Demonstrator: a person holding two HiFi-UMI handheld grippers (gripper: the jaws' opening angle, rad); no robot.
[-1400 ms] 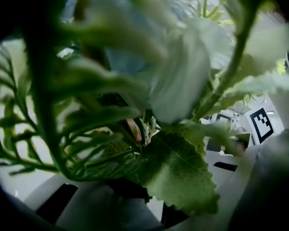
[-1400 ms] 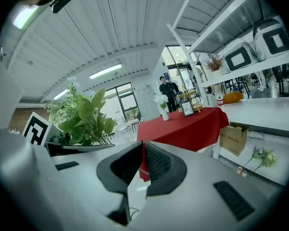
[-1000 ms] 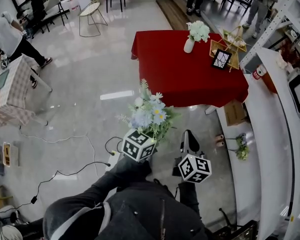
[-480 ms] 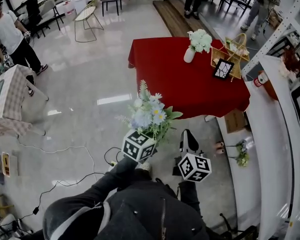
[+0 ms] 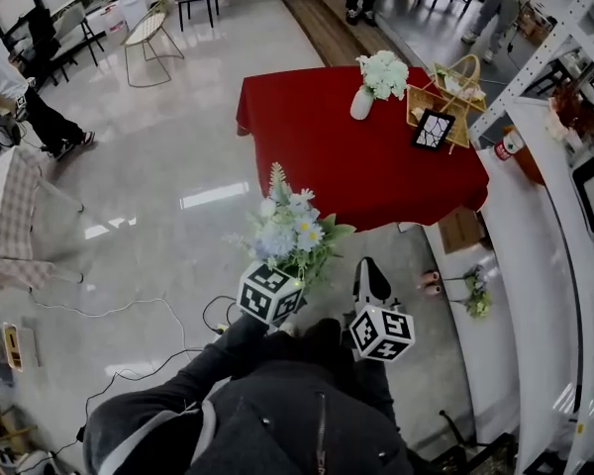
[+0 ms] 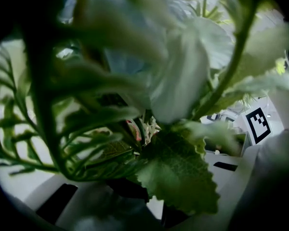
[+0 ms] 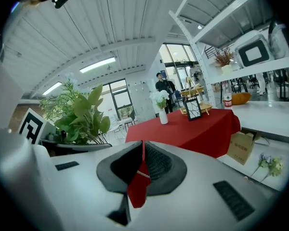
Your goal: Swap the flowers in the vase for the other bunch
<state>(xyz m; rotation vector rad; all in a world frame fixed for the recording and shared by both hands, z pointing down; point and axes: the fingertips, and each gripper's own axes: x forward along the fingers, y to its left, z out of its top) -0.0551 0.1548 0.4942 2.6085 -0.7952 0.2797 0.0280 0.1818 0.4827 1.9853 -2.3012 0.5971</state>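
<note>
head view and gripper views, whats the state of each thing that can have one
left gripper: shut on the blue bunch
right gripper: shut, nothing between its jaws
blue bunch: held upright, short of the red table
vase: upright on the red table, full
white flowers: in the vase, not yet swapped
picture frame: standing on the red table

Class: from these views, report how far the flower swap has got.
Done: the blue-and-white bunch is picked up, clamped in the left gripper. In hand: holding it short of the red table; right gripper shut, empty. Left: pull the white flowers from the vase, insert the bunch.
</note>
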